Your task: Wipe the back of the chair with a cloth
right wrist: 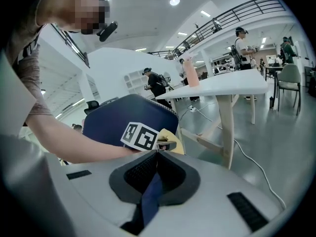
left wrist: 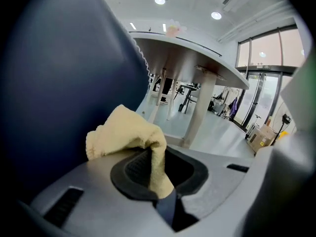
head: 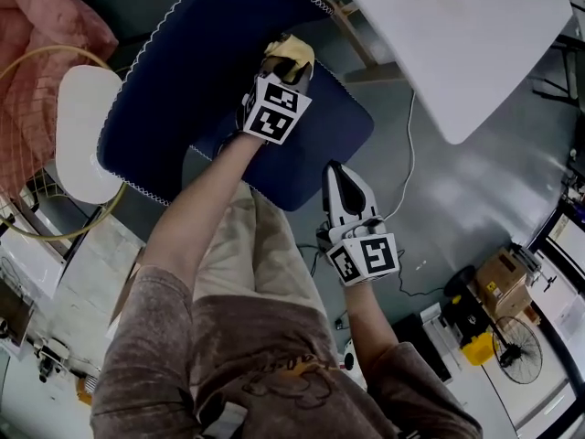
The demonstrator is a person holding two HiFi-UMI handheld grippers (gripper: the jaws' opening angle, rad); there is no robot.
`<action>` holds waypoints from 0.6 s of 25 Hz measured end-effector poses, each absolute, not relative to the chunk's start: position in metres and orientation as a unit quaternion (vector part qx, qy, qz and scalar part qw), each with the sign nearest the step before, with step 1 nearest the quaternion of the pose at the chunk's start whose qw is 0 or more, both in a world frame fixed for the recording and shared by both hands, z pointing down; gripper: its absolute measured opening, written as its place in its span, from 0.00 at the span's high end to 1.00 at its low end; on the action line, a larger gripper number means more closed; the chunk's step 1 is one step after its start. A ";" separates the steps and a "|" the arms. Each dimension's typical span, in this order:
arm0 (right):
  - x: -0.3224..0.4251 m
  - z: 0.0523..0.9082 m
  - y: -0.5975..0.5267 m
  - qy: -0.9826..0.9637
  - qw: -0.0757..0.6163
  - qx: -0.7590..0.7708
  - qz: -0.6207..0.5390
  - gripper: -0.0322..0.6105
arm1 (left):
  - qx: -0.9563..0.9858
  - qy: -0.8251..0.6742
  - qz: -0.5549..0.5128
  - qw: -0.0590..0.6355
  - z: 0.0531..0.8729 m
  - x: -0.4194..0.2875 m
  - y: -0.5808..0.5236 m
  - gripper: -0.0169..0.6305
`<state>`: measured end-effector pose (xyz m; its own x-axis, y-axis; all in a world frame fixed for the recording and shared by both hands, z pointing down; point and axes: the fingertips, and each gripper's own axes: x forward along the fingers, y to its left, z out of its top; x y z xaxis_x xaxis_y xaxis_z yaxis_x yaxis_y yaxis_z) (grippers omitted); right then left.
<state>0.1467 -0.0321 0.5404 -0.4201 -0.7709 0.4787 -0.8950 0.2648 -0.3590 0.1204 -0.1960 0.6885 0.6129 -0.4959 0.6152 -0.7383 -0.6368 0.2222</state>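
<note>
The dark blue chair back (head: 183, 71) fills the upper left of the head view, its seat (head: 311, 144) below it. My left gripper (head: 279, 64) is shut on a yellow cloth (head: 292, 49) and holds it against the back's right edge. In the left gripper view the cloth (left wrist: 128, 137) bulges out of the gripper (left wrist: 153, 154) beside the blue back (left wrist: 59, 83). My right gripper (head: 334, 168) hovers at the seat's near right edge; its jaws are shut with nothing seen between them. The right gripper view looks past that gripper (right wrist: 157, 154) at the chair back (right wrist: 131, 112) and the cloth (right wrist: 173, 139).
A white table (head: 457, 35) stands just right of the chair, its leg (left wrist: 197, 107) close by. A cable (head: 409, 154) trails on the grey floor. A white rounded seat (head: 82, 131) and pink fabric (head: 46, 26) lie left. Boxes (head: 503, 277) and a fan (head: 516, 346) sit lower right. People (right wrist: 157, 85) stand far off.
</note>
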 end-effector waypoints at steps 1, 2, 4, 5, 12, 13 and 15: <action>0.147 0.537 -0.033 -0.789 0.104 0.529 0.296 0.91 | 0.866 -0.361 0.255 0.235 0.683 0.114 -0.192 0.89; 0.147 0.534 -0.033 -0.789 0.103 0.529 0.294 0.91 | 0.864 -0.366 0.251 0.237 0.677 0.109 -0.187 0.89; 0.149 0.528 -0.033 -0.791 0.101 0.530 0.290 0.91 | 0.864 -0.371 0.243 0.238 0.660 0.100 -0.178 0.89; 0.149 0.524 -0.032 -0.792 0.099 0.529 0.289 0.91 | 0.865 -0.372 0.240 0.234 0.650 0.096 -0.173 0.89; 0.148 0.485 -0.029 -0.801 0.087 0.527 0.270 0.91 | 0.865 -0.409 0.205 0.207 0.563 0.056 -0.150 0.89; 0.147 0.478 -0.029 -0.802 0.084 0.527 0.267 0.91 | 0.865 -0.413 0.200 0.203 0.550 0.051 -0.146 0.89; 0.144 0.462 -0.030 -0.807 0.077 0.525 0.261 0.91 | 0.866 -0.420 0.188 0.194 0.522 0.043 -0.140 0.89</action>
